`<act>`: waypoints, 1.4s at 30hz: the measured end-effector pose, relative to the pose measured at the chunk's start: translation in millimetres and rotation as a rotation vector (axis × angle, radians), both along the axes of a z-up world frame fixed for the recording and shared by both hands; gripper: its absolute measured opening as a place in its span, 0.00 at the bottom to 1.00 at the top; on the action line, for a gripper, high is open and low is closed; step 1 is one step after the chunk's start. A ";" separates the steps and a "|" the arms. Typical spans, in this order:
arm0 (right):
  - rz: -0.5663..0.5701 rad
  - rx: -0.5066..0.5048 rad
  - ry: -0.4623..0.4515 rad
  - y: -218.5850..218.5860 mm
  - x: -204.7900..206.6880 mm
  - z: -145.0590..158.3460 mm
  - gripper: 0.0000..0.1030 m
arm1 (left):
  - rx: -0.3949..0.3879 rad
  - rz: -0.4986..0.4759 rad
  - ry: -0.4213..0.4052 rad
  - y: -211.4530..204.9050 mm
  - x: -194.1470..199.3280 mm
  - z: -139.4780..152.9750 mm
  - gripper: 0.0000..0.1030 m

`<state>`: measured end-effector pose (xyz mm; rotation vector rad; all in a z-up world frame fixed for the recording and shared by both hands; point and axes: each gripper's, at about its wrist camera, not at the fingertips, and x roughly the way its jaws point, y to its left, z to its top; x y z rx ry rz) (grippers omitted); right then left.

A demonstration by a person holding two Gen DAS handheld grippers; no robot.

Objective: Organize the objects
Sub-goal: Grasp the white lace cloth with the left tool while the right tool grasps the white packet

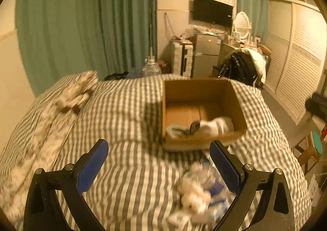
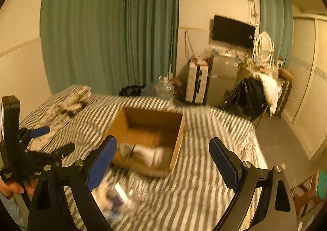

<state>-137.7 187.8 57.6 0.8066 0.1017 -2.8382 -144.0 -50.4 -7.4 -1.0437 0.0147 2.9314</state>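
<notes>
**Bedroom sorting: two tools above the striped bed**

Item 1. We held the left tool (image 1: 159,149) released, its blue pads spread wide with nothing between them, over the striped bed (image 1: 126,112).

Item 2. We held the right tool (image 2: 163,149) likewise released, grasping nothing. The left tool (image 2: 53,141) showed to its left, gripped in our left hand (image 2: 10,188).

Item 3. A cardboard box (image 1: 204,92) stood open on the bed, ahead of the left tool and slightly to its right; ahead of the right tool's left finger in the other view (image 2: 147,122).

Item 4. Inside the box, against its near wall, lay white cloth items (image 1: 214,124), with a small dark object among them that we could not identify.

Item 5. A blurred heap of loose white and blue objects (image 1: 200,192) lay on the bed below the left tool's right finger, outside the box.

Item 6. A crumpled light cloth (image 1: 75,92) lay well ahead to the left.
</notes>
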 end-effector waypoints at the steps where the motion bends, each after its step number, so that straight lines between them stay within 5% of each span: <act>1: 0.012 -0.005 -0.025 -3.0 8.0 -6.9 0.90 | 0.000 0.011 -0.001 -1.8 8.4 -4.0 0.99; 7: 0.055 -0.008 -0.173 -32.6 41.1 -85.4 0.90 | 0.015 0.084 -0.059 -9.7 44.3 -54.2 0.99; 14: 0.101 -0.049 -0.383 -59.1 28.2 -166.5 0.90 | -0.042 0.096 -0.116 -13.8 42.9 -91.2 0.99; 27: 0.171 -0.168 -0.524 -73.4 -6.0 -207.3 0.90 | -0.031 0.108 -0.173 -23.5 32.1 -111.4 0.99; 36: 0.229 -0.130 -0.542 -92.5 -1.6 -212.7 0.89 | -0.020 0.152 -0.152 -32.3 37.0 -103.5 0.99; 38: 0.233 -0.084 -0.552 -99.1 0.2 -217.6 0.77 | -0.031 0.156 -0.149 -32.0 38.1 -102.1 0.99; 42: 0.235 -0.079 -0.516 -96.8 9.1 -211.5 0.74 | -0.050 0.154 -0.147 -28.6 41.0 -99.2 0.99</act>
